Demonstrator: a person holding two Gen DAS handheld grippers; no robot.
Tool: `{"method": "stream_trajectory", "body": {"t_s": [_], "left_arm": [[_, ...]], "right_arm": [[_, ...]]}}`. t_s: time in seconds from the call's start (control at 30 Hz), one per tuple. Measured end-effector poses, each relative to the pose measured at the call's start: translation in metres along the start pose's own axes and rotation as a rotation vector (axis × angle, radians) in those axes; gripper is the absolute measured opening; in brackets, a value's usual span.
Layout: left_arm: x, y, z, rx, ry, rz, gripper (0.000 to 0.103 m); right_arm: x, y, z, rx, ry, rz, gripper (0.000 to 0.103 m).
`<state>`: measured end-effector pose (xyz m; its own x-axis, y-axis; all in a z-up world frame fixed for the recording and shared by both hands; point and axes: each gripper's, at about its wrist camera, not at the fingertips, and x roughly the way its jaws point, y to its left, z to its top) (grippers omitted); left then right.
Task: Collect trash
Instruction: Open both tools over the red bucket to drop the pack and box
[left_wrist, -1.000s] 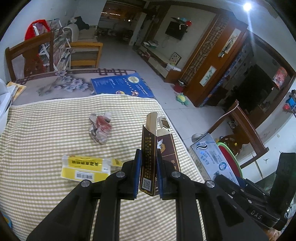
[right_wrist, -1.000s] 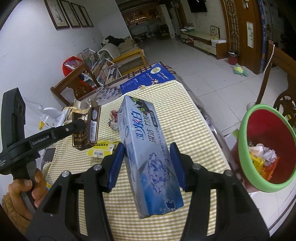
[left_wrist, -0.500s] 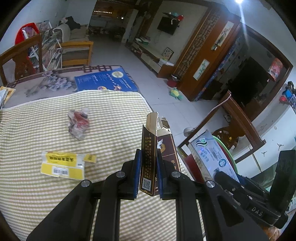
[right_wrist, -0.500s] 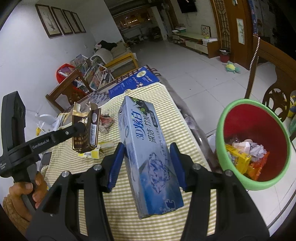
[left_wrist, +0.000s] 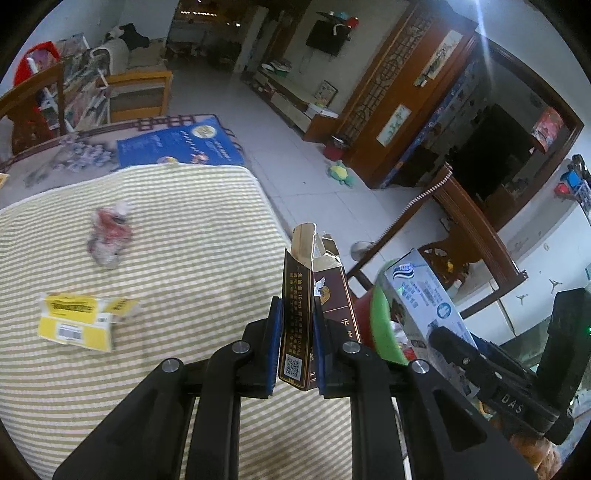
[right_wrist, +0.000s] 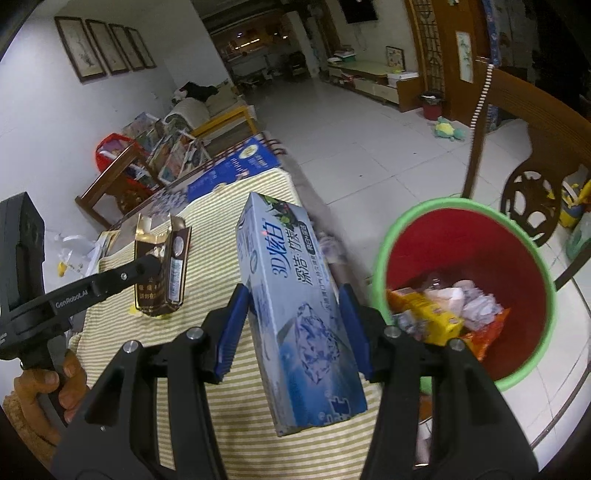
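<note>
Right wrist view: right gripper (right_wrist: 291, 325) squeezes blue box (right_wrist: 295, 314) w/ fingers half apart, near red bin (right_wrist: 524, 266); left gripper (left_wrist: 295, 343), nearly shut, pinches brown box (left_wrist: 295, 325).

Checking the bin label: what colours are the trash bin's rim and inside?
Green rim, red inside on the trash bin; right wrist view.

Both wrist cameras sit close behind their fingers, angled down across the striped table (left_wrist: 184, 236). Each also shows the red bin (right_wrist: 461, 258) and the other gripper.
</note>
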<state>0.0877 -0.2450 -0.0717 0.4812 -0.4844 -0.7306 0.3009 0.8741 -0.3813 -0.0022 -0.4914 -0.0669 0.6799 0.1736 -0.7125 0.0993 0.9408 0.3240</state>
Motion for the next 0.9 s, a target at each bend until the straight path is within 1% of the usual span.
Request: {"method": "stream_trajectory", "body": {"t_s": [0.13, 0.3, 0.4, 0.43, 0.47, 0.5, 0.53, 0.6, 0.67, 0.73, 0.77, 0.8, 0.83, 0.9], "left_arm": [[0.026, -0.031, 0.004, 0.036, 0.039, -0.054, 0.013], [0.067, -0.086, 0.003, 0.098, 0.112, -0.154, 0.013], [0.090, -0.122, -0.001, 0.148, 0.157, -0.204, 0.014], [0.097, -0.132, -0.003, 0.163, 0.168, -0.213, 0.017], [0.102, -0.138, -0.005, 0.171, 0.176, -0.213, 0.039], [0.105, -0.142, -0.007, 0.173, 0.177, -0.213, 0.053], [0.107, -0.144, -0.008, 0.165, 0.163, -0.214, 0.069], [0.107, -0.142, -0.008, 0.151, 0.154, -0.212, 0.070], [0.107, -0.128, -0.004, 0.126, 0.151, -0.166, 0.073], [0.102, -0.103, 0.001, 0.079, 0.131, -0.110, 0.075], [0.097, -0.087, 0.002, 0.040, 0.116, -0.072, 0.079], [0.090, -0.062, 0.003, -0.019, 0.096, -0.016, 0.080], [0.085, -0.045, 0.003, -0.061, 0.084, 0.019, 0.081], [0.068, 0.006, 0.000, -0.177, 0.055, 0.126, 0.081]], "right_arm": [[-0.007, -0.041, 0.005, 0.050, -0.012, -0.053, 0.049], [-0.013, -0.104, 0.010, 0.147, -0.012, -0.134, 0.050], [-0.016, -0.125, 0.011, 0.177, -0.016, -0.167, 0.052], [-0.016, -0.132, 0.011, 0.186, -0.017, -0.176, 0.054], [-0.015, -0.138, 0.012, 0.193, -0.016, -0.182, 0.055], [-0.014, -0.143, 0.013, 0.204, -0.016, -0.188, 0.057], [-0.016, -0.147, 0.012, 0.209, -0.023, -0.193, 0.061], [-0.018, -0.150, 0.011, 0.211, -0.037, -0.203, 0.064], [-0.014, -0.147, 0.012, 0.206, -0.038, -0.204, 0.064], [-0.010, -0.140, 0.016, 0.195, -0.043, -0.187, 0.065], [-0.007, -0.135, 0.018, 0.188, -0.047, -0.177, 0.064], [-0.004, -0.129, 0.021, 0.178, -0.050, -0.166, 0.065], [0.002, -0.119, 0.025, 0.161, -0.050, -0.148, 0.065], [0.017, -0.095, 0.033, 0.120, -0.036, -0.102, 0.065]]}}
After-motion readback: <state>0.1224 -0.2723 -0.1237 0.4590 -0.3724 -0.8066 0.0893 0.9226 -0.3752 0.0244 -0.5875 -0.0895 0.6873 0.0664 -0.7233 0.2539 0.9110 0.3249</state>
